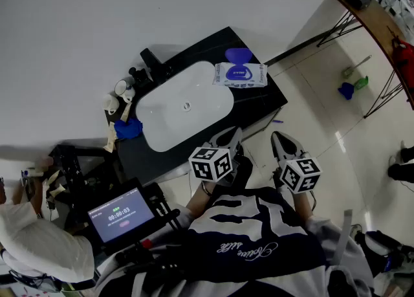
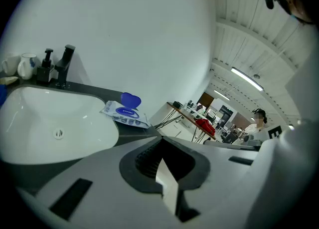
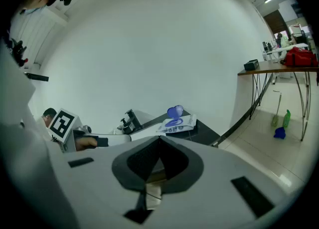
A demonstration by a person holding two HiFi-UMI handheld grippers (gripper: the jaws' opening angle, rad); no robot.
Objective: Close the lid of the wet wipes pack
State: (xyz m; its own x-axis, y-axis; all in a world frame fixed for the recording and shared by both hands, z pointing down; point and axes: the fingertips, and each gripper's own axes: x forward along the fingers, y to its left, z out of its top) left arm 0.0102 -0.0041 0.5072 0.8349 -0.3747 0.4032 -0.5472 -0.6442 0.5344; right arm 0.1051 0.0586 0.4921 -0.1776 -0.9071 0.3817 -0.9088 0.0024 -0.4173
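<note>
The wet wipes pack (image 1: 240, 74) lies flat on the black counter (image 1: 259, 105), right of the white basin (image 1: 184, 105). Its blue lid (image 1: 238, 54) stands up, open. The left gripper view shows the pack (image 2: 124, 114) and raised lid (image 2: 130, 100) far ahead; the right gripper view shows the pack (image 3: 178, 123) and lid (image 3: 175, 111) likewise. My left gripper (image 1: 228, 135) and right gripper (image 1: 279, 136) hover near my chest, off the counter's front edge and well short of the pack. In their own views the left gripper (image 2: 160, 138) and right gripper (image 3: 159, 139) are shut, holding nothing.
A black faucet (image 1: 152, 63), white cups (image 1: 123, 88) and a blue cloth (image 1: 128, 129) sit left of the basin. A lit tablet (image 1: 121, 214) and a person in white (image 1: 32, 244) are at lower left. A wooden table (image 1: 372, 11) stands at the far right.
</note>
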